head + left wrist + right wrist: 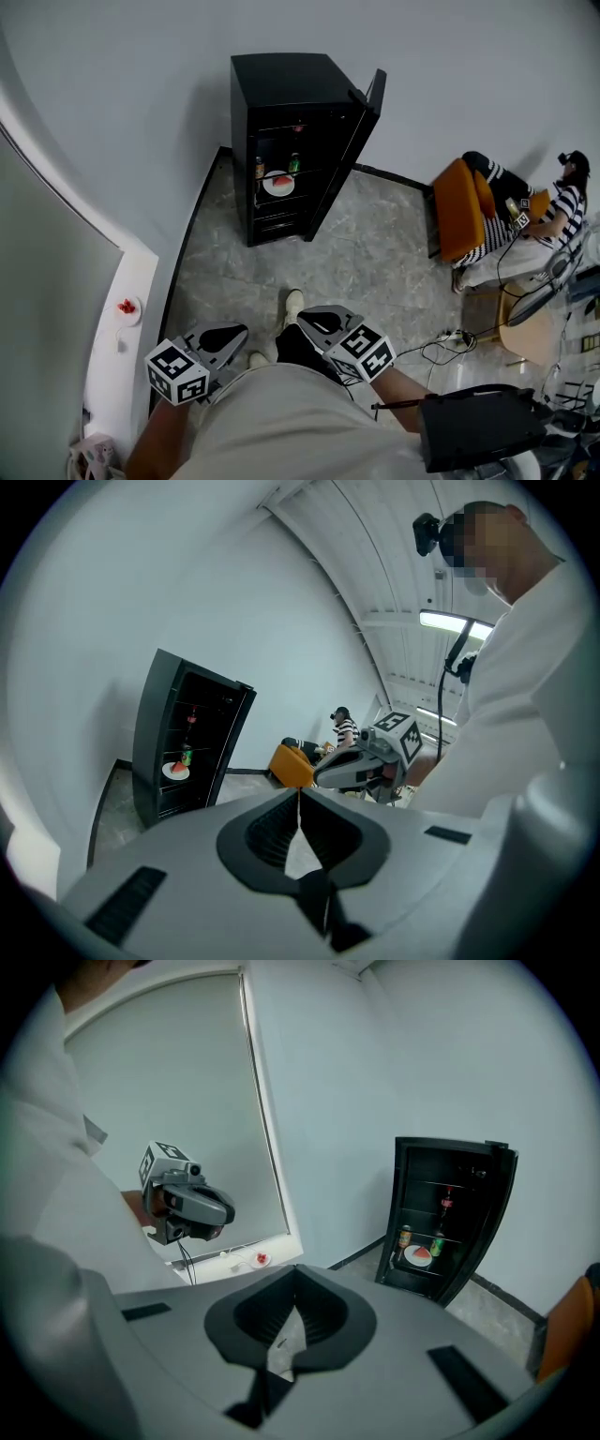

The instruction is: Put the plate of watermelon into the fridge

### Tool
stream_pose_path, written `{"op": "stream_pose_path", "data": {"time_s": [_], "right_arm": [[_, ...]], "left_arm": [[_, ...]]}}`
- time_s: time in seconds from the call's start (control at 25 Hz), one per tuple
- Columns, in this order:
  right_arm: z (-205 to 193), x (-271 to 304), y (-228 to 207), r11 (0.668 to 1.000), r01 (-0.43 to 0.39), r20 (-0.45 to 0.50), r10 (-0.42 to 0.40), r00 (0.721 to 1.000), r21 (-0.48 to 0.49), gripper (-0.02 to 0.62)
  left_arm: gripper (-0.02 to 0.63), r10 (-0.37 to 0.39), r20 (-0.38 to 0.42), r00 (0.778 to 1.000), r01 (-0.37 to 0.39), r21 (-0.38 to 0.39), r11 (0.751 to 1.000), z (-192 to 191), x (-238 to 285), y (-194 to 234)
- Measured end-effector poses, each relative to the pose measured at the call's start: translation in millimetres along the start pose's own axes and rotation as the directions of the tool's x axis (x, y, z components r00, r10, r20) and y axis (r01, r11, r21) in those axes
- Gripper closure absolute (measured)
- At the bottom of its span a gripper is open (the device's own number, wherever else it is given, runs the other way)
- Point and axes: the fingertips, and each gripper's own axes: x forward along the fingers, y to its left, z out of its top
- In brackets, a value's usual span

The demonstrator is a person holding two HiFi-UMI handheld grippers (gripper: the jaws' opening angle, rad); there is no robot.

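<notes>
A black fridge [291, 141] stands against the far wall with its door [352, 150] swung open to the right. The white plate of watermelon [279, 183] rests on a middle shelf inside it; it also shows small in the left gripper view [175, 770] and in the right gripper view [418, 1256]. Both grippers are held close to the person's body, well back from the fridge. My left gripper [230, 335] is shut with nothing in it, its jaws meeting at the tips [299, 795]. My right gripper [307, 321] is shut and empty too [296, 1270].
A bottle [260, 169] and a can [294, 162] stand on the shelf behind the plate. A person [539, 220] sits by an orange chair [459, 211] at the right. Cables [450, 342] lie on the stone floor. A small dish of red fruit [127, 307] sits on the white ledge at the left.
</notes>
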Motion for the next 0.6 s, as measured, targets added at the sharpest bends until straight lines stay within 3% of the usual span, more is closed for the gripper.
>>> {"op": "stream_pose_path", "data": {"time_s": [0.6], "right_arm": [[-14.2,-6.0,3.8,1.000,0.007,-0.009,-0.007,1.000,0.013,0.581]], "left_arm": [[0.591,-0.006,-0.023,1.000,0.006,0.021,1.000,-13.8,10.8,-9.9]]}}
